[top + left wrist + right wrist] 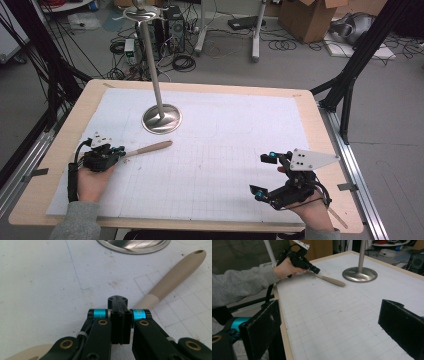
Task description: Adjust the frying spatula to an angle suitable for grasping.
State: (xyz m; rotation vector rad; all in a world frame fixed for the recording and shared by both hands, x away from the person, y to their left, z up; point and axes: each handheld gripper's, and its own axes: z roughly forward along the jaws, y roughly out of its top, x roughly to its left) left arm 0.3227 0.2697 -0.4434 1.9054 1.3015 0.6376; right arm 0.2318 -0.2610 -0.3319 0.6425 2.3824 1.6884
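Jaws first: left gripper (121, 151) clenched, its two black jaws pressed flat together on a thin part of the spatula (150, 148) that cannot be made out between them; right gripper (263, 173) released, jaws spread wide with nothing between them.

Table (320, 135): light wood top, almost fully covered by a white sheet (225, 140) with a faint pencilled grid.

Stand (161, 118): round metal base resting on the sheet toward the far left, a slim metal pole rising from it. It sits just beyond the spatula's handle end, apart from it.

Spatula: beige handle lying flat on the sheet, angled from the left gripper up and to the right toward the stand's base. In the left gripper view the handle (175, 275) runs out past the jaws on the right, hanging hole at its far tip, and a beige part shows at the bottom left under the gripper body.

Left hand (92, 181): near the table's left edge, grey sleeve behind it. Right hand (312, 210): at the near right corner, gripper held over the bare sheet, well apart from the spatula.
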